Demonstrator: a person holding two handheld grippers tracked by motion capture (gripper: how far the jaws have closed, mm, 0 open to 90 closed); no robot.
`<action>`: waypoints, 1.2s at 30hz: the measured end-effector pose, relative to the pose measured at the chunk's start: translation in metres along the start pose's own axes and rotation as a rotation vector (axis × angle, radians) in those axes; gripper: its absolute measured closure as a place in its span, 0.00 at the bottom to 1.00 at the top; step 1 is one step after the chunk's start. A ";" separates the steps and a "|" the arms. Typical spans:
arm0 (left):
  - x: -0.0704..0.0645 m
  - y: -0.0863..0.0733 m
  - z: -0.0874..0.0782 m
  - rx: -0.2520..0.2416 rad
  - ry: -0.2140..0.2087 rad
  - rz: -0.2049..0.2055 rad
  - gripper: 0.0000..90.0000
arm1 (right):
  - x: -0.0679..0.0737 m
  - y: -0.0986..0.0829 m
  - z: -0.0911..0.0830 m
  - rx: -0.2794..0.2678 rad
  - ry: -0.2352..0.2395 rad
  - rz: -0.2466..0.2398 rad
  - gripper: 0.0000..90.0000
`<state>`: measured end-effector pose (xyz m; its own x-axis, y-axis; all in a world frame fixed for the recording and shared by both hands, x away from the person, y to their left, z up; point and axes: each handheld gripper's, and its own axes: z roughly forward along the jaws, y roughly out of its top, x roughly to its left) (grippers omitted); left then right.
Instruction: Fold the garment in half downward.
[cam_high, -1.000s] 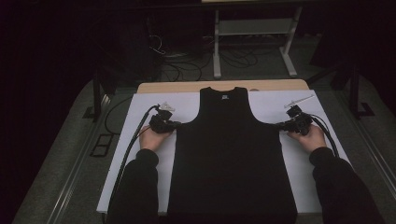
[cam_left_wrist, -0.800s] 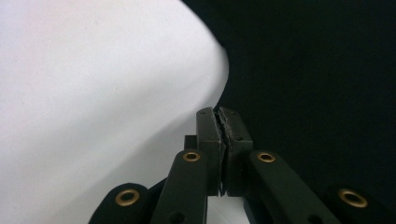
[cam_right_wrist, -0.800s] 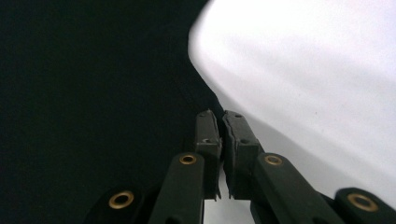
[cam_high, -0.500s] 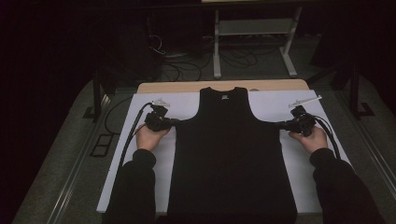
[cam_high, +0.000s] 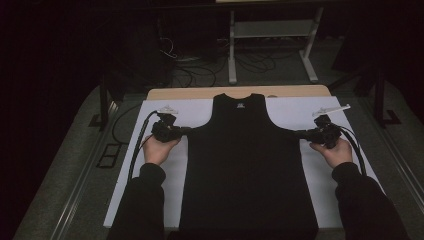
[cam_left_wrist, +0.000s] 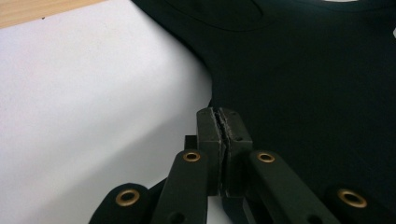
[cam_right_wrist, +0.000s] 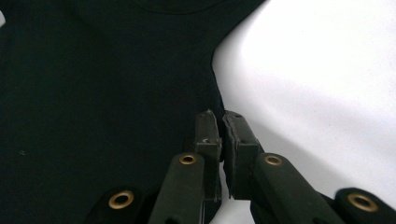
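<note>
The left gripper (cam_left_wrist: 219, 122) has its two jaws pressed together at the side edge of the black tank top (cam_high: 247, 165), just under the armhole. It looks like it is pinching the cloth, though the cloth between the jaws is hard to see. The right gripper (cam_right_wrist: 219, 125) is at the other side edge, under the other armhole. Its jaws are almost together, with a thin gap, and it seems to pinch the edge too.

I think the step in hand is grabbing the top by both sides, ready to fold it or move it. The next move would need both hands to lift together and evenly, so the cloth does not slip out or bunch up.

The tank top lies flat and smooth, neck end away from the person, in the middle of the white sheet (cam_high: 165, 190) on the worktop (cam_high: 200, 93).
</note>
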<state>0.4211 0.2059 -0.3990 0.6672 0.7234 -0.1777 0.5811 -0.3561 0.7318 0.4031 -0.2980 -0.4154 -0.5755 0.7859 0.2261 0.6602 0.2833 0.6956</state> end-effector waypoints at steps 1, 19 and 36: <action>-0.001 -0.001 -0.002 -0.001 -0.001 0.011 0.97 | 0.001 0.000 -0.001 -0.007 0.000 -0.003 0.93; -0.008 -0.028 -0.027 -0.106 -0.063 -0.041 0.97 | 0.018 -0.009 -0.024 -0.067 0.037 0.020 0.93; -0.019 -0.044 -0.046 -0.143 -0.089 -0.071 0.97 | 0.027 -0.024 -0.051 -0.148 0.052 0.059 0.93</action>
<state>0.3610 0.2354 -0.3975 0.6694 0.6862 -0.2848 0.5600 -0.2142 0.8003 0.3472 -0.3116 -0.3912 -0.5646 0.7684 0.3014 0.6170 0.1505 0.7724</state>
